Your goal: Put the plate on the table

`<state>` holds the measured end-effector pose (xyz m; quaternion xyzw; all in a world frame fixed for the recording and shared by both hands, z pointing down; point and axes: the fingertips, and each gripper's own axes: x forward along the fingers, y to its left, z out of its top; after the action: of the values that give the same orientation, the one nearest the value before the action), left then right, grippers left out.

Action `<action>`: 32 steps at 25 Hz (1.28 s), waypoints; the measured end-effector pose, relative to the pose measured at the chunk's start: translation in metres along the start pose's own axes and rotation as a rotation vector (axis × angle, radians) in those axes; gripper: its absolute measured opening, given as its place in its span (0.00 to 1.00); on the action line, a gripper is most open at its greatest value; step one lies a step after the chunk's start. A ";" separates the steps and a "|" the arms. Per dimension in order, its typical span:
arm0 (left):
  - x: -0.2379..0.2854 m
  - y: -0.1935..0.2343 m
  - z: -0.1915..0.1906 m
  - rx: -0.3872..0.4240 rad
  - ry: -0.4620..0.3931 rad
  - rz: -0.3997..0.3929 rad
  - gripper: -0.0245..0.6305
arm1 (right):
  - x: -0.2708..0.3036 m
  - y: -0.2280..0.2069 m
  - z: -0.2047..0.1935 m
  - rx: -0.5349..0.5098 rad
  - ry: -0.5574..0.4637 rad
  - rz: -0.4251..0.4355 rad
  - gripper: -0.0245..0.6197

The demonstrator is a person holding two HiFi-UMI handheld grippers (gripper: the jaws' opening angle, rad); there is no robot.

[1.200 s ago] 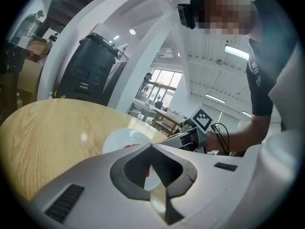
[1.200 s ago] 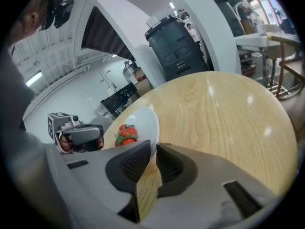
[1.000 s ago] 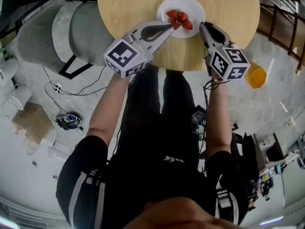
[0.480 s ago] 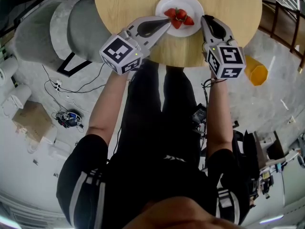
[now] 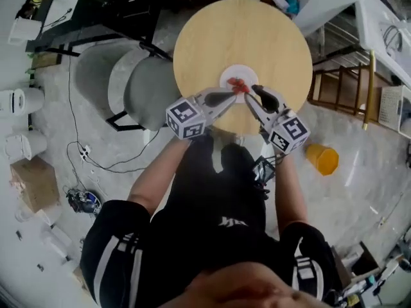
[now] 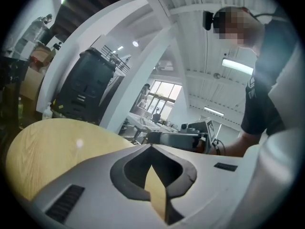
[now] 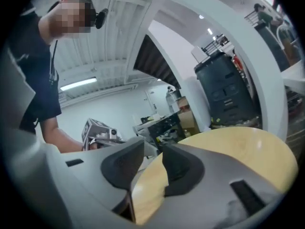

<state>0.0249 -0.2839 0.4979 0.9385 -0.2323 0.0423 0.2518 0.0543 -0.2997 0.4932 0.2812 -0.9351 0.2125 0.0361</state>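
A white plate (image 5: 241, 72) with red strawberries (image 5: 236, 83) lies on the round wooden table (image 5: 257, 37), close to its near edge. My left gripper (image 5: 231, 95) reaches the plate's near-left rim. In the left gripper view its jaws (image 6: 151, 148) meet at the tips with nothing seen between them, and the plate is hidden there. My right gripper (image 5: 252, 90) points at the plate's near-right rim. Its jaws (image 7: 153, 149) stand a little apart in the right gripper view, with only the tabletop (image 7: 228, 147) showing through the gap.
Grey round seats (image 5: 128, 82) stand left of the table. An orange cup (image 5: 321, 159) sits on the floor at the right, and cables (image 5: 83, 153) trail at the left. A wooden railing (image 5: 369, 88) runs along the right side.
The head view has pulled back and up, so the table and plate look smaller and farther away. Both grippers stay at the plate's near rim, now closer to each other.
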 end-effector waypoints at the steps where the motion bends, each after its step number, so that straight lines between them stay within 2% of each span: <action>1: -0.004 -0.007 0.012 0.006 -0.018 0.002 0.04 | -0.002 0.008 0.009 -0.028 0.009 0.028 0.18; 2: -0.008 -0.016 0.022 0.018 -0.032 0.013 0.04 | -0.006 0.016 0.015 -0.063 0.026 0.040 0.04; 4: -0.018 -0.036 0.038 0.039 -0.054 0.038 0.04 | -0.019 0.027 0.022 -0.102 0.061 0.043 0.04; 8: -0.039 -0.067 0.052 -0.054 -0.130 0.013 0.04 | -0.048 0.042 0.024 -0.085 0.076 0.053 0.04; 10: -0.054 -0.077 0.052 -0.047 -0.135 0.016 0.04 | -0.058 0.059 0.026 -0.113 0.070 0.063 0.04; 13: -0.068 -0.090 0.036 0.024 -0.073 0.020 0.04 | -0.073 0.086 0.022 -0.159 0.078 0.047 0.04; 15: -0.072 -0.100 0.028 0.052 -0.052 -0.002 0.04 | -0.087 0.099 0.020 -0.165 0.064 0.006 0.04; 18: -0.084 -0.125 0.018 0.053 -0.045 -0.071 0.04 | -0.106 0.122 0.011 -0.157 0.048 -0.069 0.04; 22: -0.119 -0.163 -0.002 0.062 -0.014 -0.124 0.04 | -0.113 0.176 -0.013 -0.163 0.092 -0.093 0.04; 25: -0.147 -0.187 -0.025 0.089 0.019 -0.130 0.04 | -0.117 0.206 -0.036 -0.131 0.094 -0.155 0.04; 28: -0.176 -0.202 -0.049 0.076 0.029 -0.119 0.04 | -0.122 0.232 -0.052 -0.099 0.054 -0.237 0.04; 30: -0.193 -0.212 -0.065 0.066 0.036 -0.099 0.04 | -0.131 0.254 -0.058 -0.084 0.028 -0.234 0.04; 32: -0.204 -0.223 -0.080 0.076 0.057 -0.081 0.04 | -0.142 0.273 -0.061 -0.092 0.024 -0.194 0.04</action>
<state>-0.0517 0.0111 0.4267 0.9545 -0.1849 0.0674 0.2242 0.0227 0.0033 0.4195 0.3661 -0.9117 0.1680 0.0805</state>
